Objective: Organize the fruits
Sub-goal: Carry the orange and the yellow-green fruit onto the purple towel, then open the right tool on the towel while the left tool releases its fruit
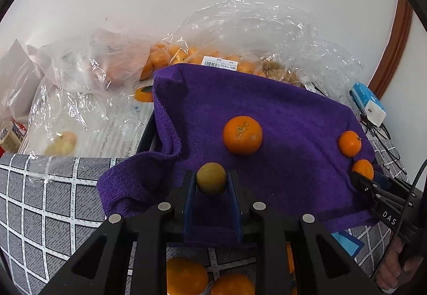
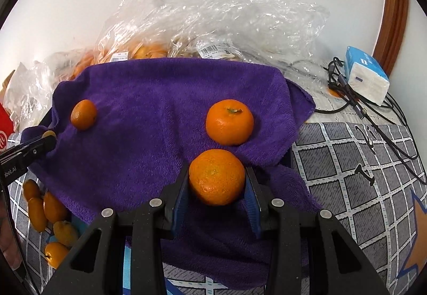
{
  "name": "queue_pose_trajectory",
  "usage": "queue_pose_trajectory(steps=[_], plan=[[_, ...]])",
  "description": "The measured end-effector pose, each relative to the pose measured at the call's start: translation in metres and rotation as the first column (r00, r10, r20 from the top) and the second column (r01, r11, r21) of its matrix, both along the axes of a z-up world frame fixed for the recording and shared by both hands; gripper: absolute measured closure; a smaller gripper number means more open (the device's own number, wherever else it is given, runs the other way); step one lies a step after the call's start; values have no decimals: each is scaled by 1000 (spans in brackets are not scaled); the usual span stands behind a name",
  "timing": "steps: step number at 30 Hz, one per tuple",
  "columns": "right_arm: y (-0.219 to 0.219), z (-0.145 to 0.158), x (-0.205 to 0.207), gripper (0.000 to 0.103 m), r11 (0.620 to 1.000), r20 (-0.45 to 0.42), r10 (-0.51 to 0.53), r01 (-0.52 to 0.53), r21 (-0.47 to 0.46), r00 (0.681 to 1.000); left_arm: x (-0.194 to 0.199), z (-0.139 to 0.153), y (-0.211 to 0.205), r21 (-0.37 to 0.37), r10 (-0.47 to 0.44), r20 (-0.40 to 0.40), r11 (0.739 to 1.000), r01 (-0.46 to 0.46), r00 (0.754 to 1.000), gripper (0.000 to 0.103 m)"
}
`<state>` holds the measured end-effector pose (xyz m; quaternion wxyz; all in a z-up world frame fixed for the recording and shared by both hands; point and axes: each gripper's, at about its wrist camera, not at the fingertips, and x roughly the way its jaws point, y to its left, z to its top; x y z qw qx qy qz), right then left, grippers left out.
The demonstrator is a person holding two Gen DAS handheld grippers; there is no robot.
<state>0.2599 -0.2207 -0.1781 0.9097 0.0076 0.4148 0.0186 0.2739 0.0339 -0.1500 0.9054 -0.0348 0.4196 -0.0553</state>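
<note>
A purple towel (image 1: 280, 108) (image 2: 149, 86) is draped over a dark tray. My left gripper (image 1: 210, 173) is shut on a small yellow-green round fruit (image 1: 210, 183) over the towel's near edge. My right gripper (image 2: 216, 168) is shut on an orange mandarin (image 2: 216, 180) at the towel's near right part. Two mandarins lie loose on the towel, one beside the right gripper (image 2: 229, 122) (image 1: 349, 143) and one toward the left (image 2: 83, 114) (image 1: 242, 135). Each gripper shows at the edge of the other's view, the right one (image 1: 359, 179) and the left one (image 2: 49, 139).
Clear plastic bags (image 1: 240, 36) (image 2: 213, 22) with more oranges lie behind the towel. Several small fruits (image 2: 42, 209) (image 1: 186, 279) lie on the grey checked tablecloth (image 2: 360, 166). A tissue pack (image 2: 365, 76) and black cables (image 2: 373, 113) are at right. A hand (image 1: 397, 268) holds the right gripper.
</note>
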Motion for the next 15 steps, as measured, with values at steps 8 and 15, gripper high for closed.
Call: queue_pose_trajectory(steps=[8,15], plan=[[1,5,-4,41,1000,22,5,-5,10,1000,1,-1,0,2,3,2,1000,-3,1000,80],[8,14,-13,30,999,76,23,-21,-29,997,0,-1,-1,5,7,11,1000,-7,1000,80]])
